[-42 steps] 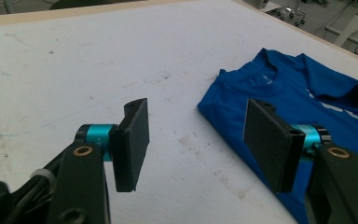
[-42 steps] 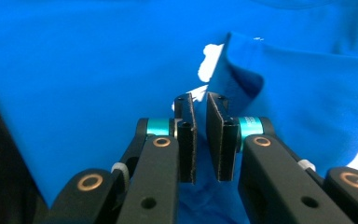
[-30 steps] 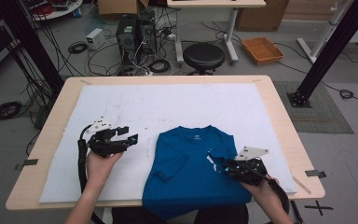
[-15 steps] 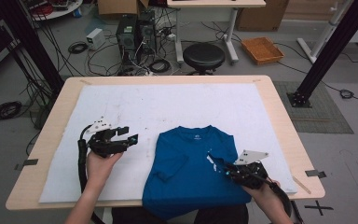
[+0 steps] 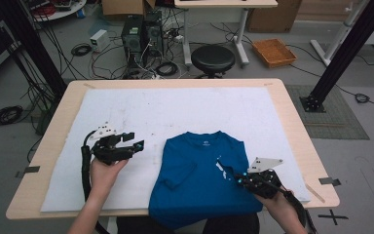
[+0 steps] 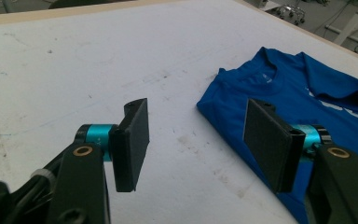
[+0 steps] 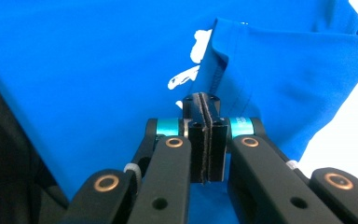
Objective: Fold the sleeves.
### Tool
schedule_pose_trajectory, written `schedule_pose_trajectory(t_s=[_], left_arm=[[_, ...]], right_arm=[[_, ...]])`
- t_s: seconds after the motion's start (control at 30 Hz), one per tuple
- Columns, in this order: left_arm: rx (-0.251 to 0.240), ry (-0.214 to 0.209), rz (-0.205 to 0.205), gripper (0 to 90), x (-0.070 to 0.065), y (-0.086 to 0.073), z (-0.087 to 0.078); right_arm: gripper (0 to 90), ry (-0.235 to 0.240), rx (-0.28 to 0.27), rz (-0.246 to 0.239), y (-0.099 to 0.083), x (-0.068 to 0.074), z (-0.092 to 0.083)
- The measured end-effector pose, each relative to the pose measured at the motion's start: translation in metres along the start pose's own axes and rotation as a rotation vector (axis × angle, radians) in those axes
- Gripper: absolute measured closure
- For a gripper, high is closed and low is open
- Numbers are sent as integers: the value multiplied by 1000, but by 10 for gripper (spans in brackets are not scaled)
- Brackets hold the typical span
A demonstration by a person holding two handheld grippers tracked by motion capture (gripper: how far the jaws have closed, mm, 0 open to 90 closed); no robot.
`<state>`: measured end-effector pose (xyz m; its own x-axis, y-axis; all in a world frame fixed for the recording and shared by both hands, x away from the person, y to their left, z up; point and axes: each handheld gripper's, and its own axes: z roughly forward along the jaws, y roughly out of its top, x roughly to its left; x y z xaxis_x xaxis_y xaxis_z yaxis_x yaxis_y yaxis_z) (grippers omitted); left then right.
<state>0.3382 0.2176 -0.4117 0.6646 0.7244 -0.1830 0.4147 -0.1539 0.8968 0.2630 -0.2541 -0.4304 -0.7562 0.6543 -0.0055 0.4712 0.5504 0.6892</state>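
A: High view first: what do we count on the table (image 5: 292,122)?

B: We count one blue T-shirt (image 5: 202,183), one white mat (image 5: 175,112) under it, and two grippers, one in each of the person's hands. Beyond the table we see one round black stool (image 5: 213,58) and one orange tray (image 5: 274,51) on the floor.

A: Where does the shirt lie?

B: It lies on the near half of the mat, a little to the right of the middle, collar pointing away from us and its lower hem hanging over the near edge of the table. One sleeve is folded in over the chest on the left side, and the right side is folded in too.

A: And the left gripper (image 5: 131,141)?

B: We see it over bare mat, just beside the shirt's left edge but not touching it. In the left gripper view its two jaws stand wide apart with nothing between them, and the shirt (image 6: 317,107) lies beyond the right-hand jaw.

A: The right gripper (image 5: 236,176)?

B: It sits over the shirt's right side, near the white print. In the right gripper view we see the jaws brought together pad to pad, having just been closing. A folded edge of blue cloth (image 7: 279,70) runs down to their tips, but we cannot tell whether any cloth is actually pinched between them
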Motion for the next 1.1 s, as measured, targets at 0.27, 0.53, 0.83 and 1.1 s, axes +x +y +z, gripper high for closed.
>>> schedule_pose_trajectory(t_s=[0.27, 0.53, 0.83, 1.1], left_arm=[[0, -5, -3, 408, 0, 0, 0], [0, -20, -8, 408, -2, 5, 8], [20, -27, -18, 411, -8, 21, 28], [25, -54, -51, 416, -7, 27, 50]], right_arm=[[821, 53, 4, -22, -2, 0, -3], [614, -36, -115, 72, 10, -24, -20], [537, -128, -215, 170, 36, -70, -18], [493, -153, -266, 239, 50, -90, -8]])
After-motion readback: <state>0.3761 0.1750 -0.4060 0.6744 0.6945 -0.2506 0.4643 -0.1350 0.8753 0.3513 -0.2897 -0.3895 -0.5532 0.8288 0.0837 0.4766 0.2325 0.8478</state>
